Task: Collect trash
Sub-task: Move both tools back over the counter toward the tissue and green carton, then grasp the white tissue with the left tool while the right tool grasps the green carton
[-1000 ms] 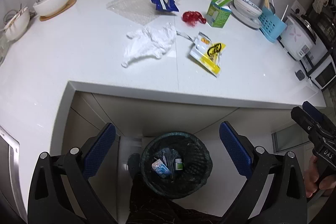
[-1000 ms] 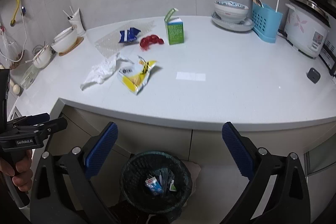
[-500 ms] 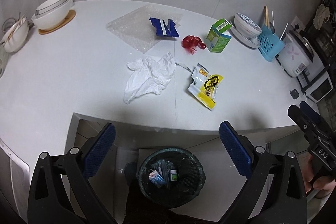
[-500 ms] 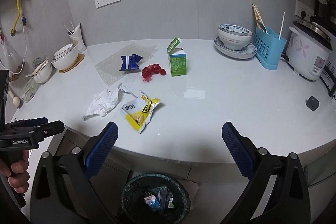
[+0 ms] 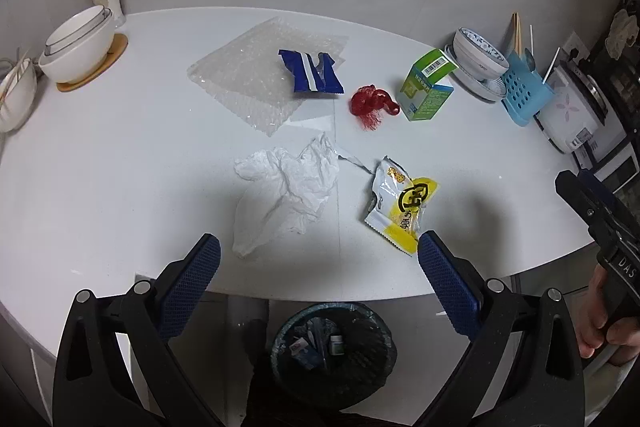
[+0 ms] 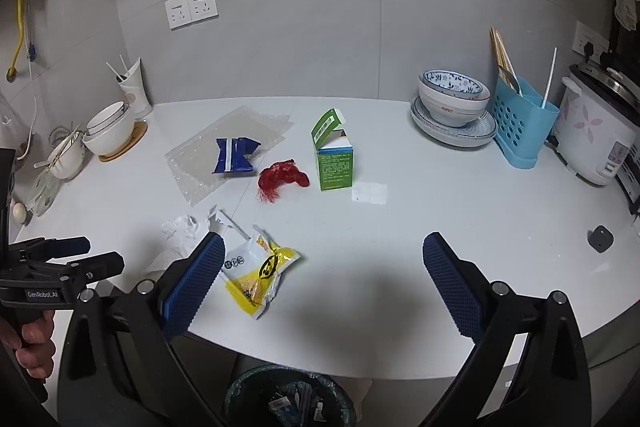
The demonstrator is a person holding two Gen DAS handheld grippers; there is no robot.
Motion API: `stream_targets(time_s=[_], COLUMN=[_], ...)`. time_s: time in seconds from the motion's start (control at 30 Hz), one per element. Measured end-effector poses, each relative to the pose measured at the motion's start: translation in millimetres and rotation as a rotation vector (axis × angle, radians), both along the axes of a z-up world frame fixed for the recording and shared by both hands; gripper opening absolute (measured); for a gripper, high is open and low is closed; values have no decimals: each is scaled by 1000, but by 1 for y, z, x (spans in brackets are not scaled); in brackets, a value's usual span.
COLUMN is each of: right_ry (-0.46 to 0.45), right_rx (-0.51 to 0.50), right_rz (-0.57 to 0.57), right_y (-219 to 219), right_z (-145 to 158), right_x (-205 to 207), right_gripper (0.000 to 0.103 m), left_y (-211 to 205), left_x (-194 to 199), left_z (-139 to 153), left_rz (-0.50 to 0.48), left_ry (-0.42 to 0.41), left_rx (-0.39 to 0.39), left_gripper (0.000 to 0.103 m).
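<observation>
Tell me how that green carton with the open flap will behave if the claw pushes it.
The green carton stands upright with its flap raised, so it is probably empty and light. A high push would likely tip it; a low one should slide it.

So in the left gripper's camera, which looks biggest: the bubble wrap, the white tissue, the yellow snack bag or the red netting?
1. Bubble wrap sheet, largest, though it lies farther back.
2. Crumpled white tissue.
3. Yellow snack bag; nearer the camera, which may flatter it.
4. Red netting, clearly smallest.
</observation>
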State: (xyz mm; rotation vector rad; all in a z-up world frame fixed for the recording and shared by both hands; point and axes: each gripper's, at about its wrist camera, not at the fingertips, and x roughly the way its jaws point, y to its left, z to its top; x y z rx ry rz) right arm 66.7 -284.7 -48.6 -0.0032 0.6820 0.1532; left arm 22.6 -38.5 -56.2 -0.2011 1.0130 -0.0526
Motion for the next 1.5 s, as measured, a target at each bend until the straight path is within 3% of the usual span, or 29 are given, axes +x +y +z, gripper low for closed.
stream_targets(time_s=[0.47,0.87,1.1,1.23,1.3,1.5], right_ry=[14,70,120,142,149,192], right_rx=[-6,-22,-38,-42,-44,-36], right_rz=[-29,-50,-47,-44,-44,-60], right_y=[14,24,29,32,32,33], right_z=[-3,-28,-47,-56,-60,-72], right_x=[74,142,180,195,200,219], right_gripper=[95,95,89,85,82,69], left_y=[19,27,24,17,12,9], left_x=[63,105,120,125,127,128], left_z=[-32,-75,-96,-106,-107,-104], left_rz=[-11,-42,-66,-87,-94,-92], left_ry=[91,187,239,269,266,264], left_rx=[21,70,79,89,131,206], left_gripper=[97,96,93,83,78,43])
